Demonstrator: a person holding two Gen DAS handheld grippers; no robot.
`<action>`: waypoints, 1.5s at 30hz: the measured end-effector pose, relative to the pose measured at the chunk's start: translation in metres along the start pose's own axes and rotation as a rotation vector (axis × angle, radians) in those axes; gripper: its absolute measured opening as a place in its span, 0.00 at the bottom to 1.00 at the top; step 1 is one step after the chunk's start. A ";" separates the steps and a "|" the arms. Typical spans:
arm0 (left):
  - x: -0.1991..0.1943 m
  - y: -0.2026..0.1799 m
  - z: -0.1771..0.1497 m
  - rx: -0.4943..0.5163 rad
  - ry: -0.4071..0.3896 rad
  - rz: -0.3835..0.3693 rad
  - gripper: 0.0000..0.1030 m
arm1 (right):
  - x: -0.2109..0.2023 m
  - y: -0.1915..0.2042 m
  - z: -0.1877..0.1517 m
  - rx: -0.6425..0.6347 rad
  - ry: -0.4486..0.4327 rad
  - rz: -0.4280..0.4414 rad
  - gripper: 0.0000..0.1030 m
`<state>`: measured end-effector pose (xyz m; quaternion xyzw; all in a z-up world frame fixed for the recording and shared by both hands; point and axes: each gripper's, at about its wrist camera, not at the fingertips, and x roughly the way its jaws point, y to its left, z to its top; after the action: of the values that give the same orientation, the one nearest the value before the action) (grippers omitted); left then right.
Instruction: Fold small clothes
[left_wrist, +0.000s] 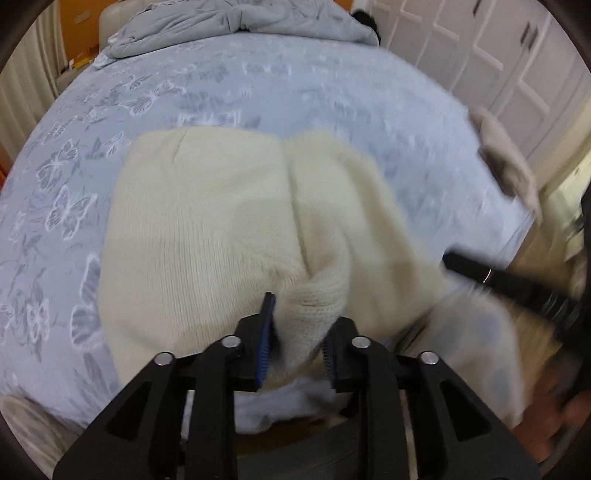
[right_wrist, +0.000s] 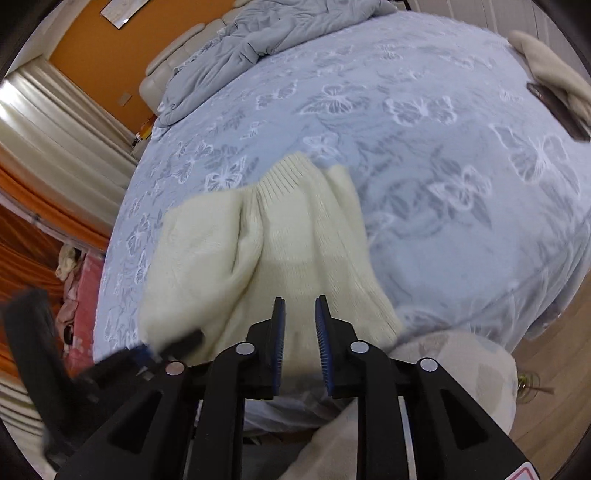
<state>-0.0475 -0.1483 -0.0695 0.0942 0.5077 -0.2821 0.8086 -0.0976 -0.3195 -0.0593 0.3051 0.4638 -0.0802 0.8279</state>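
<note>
The left gripper (left_wrist: 301, 332) grasps a bunched fold of a cream knitted garment (left_wrist: 207, 229), the wool pinched between its blue-padded fingers (left_wrist: 266, 332) at the near edge of a bed. The right gripper (right_wrist: 299, 332) hovers just above the same garment (right_wrist: 280, 251), its jaws slightly parted with nothing between them. The knit lies doubled over on a pale blue bedspread (left_wrist: 258, 99) printed with white butterflies, its ribbed hem (right_wrist: 284, 173) pointing toward the middle of the bed. A rumpled grey duvet (right_wrist: 266, 33) is heaped at the far end by the headboard, and a beige folded cloth (right_wrist: 554, 70) rests at the bed's far right edge. An orange wall (right_wrist: 92, 48) and cream curtains (right_wrist: 55, 122) stand behind.
</note>
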 end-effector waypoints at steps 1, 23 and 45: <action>-0.006 0.003 -0.005 0.005 -0.014 -0.014 0.40 | 0.000 0.001 0.000 -0.002 0.002 0.010 0.38; 0.000 0.078 -0.068 -0.067 -0.002 0.209 0.92 | 0.102 0.107 -0.006 -0.101 0.310 0.126 0.21; 0.017 0.066 -0.045 -0.132 0.079 0.125 0.16 | 0.024 0.002 0.010 -0.001 0.093 0.117 0.17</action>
<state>-0.0399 -0.0802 -0.1143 0.0835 0.5498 -0.1930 0.8084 -0.0768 -0.3202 -0.0746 0.3346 0.4830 -0.0174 0.8090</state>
